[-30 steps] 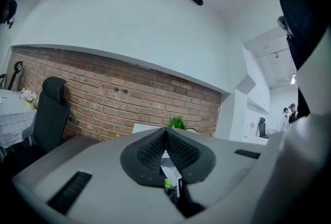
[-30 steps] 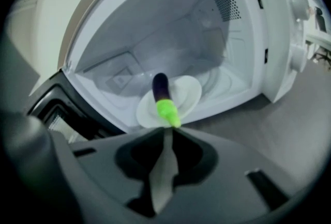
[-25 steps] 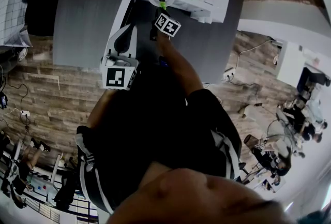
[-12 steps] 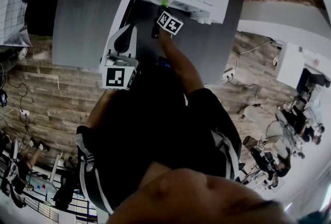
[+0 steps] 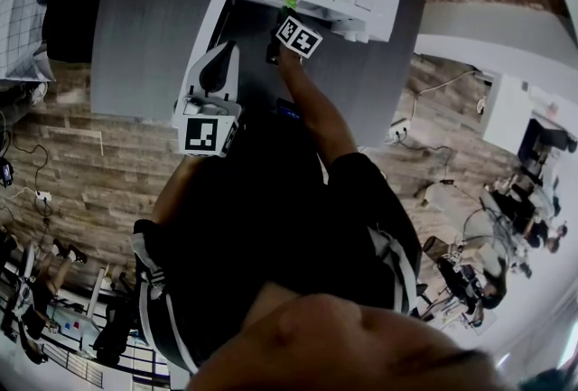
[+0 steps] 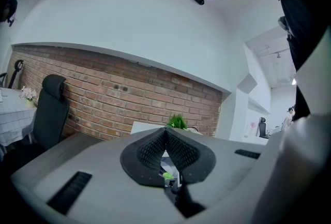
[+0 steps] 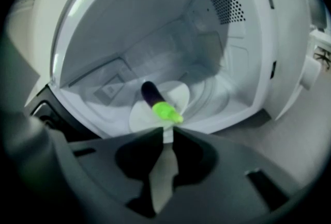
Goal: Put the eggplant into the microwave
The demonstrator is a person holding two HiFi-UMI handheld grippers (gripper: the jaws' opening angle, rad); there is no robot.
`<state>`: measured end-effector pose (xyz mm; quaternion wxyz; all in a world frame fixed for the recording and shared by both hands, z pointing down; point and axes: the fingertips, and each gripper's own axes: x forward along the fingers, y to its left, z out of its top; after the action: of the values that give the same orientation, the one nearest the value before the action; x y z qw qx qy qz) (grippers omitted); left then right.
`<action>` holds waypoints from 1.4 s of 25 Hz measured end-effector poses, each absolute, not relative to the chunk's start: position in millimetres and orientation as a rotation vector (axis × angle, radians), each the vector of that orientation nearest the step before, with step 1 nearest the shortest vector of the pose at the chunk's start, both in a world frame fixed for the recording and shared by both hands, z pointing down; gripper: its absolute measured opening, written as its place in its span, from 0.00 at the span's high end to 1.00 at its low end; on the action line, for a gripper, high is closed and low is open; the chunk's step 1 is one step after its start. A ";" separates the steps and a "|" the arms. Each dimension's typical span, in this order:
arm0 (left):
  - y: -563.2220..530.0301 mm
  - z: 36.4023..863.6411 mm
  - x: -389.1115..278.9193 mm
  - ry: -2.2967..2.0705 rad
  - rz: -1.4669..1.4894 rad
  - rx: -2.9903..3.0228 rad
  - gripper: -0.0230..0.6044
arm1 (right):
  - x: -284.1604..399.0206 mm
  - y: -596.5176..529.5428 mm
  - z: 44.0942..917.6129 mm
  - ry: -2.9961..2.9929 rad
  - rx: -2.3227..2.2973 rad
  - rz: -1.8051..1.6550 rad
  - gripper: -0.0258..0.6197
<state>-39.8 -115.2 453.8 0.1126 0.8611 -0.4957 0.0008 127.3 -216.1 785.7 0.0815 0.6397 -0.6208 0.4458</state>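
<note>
The microwave [image 7: 243,62] stands open. My left gripper [image 6: 165,131] is closed on nothing. My right gripper [image 7: 165,132] pinches the eggplant [image 7: 155,100] by its green end, inside, over the white plate [image 7: 185,94]. It looks light and smooth (maybe slippery), so I'd rather hold the fat middle.

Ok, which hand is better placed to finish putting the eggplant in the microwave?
Right. The right gripper faces the open microwave, eggplant on the plate at its jaw tips; the left gripper sits back, shut.
</note>
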 end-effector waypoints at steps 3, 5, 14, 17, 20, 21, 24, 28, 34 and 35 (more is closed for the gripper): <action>-115.3 454.9 -39.7 -1.452 0.006 2.526 0.91 | 128.3 -218.2 785.2 -1.852 1.915 1.331 0.85; -115.4 456.5 -40.2 -1.452 0.002 2.509 0.91 | 129.3 -219.7 786.0 -1.849 1.917 1.329 0.85; -117.9 459.2 -40.7 -1.449 0.006 2.493 0.91 | 130.0 -226.0 785.3 -1.842 1.920 1.331 0.85; -117.7 460.0 -40.4 -1.445 0.013 2.499 0.91 | 130.8 -226.9 785.2 -1.842 1.920 1.328 0.85; -118.1 458.5 -41.3 -1.448 0.015 2.502 0.91 | 130.8 -227.5 783.0 -1.845 1.916 1.325 0.85; -118.4 457.7 -41.3 -1.448 0.009 2.503 0.91 | 130.7 -227.6 782.5 -1.847 1.913 1.323 0.85; -119.5 456.6 -40.7 -1.449 -0.006 2.506 0.91 | 130.8 -227.4 782.9 -1.848 1.906 1.321 0.85; -119.3 459.2 -39.1 -1.443 0.009 2.510 0.91 | 130.0 -223.6 784.4 -1.851 1.901 1.328 0.85; -121.1 457.0 -38.2 -1.440 -0.009 2.524 0.91 | 114.5 -224.9 774.0 -1.916 1.851 1.278 0.85; -121.2 456.4 -37.7 -1.441 -0.001 2.524 0.91 | 113.4 -226.0 774.1 -1.917 1.848 1.277 0.85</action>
<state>-37.7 -121.2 456.4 0.1175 0.8624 -0.4924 -0.0005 113.4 -226.0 774.1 0.0939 0.6231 -0.6462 0.4306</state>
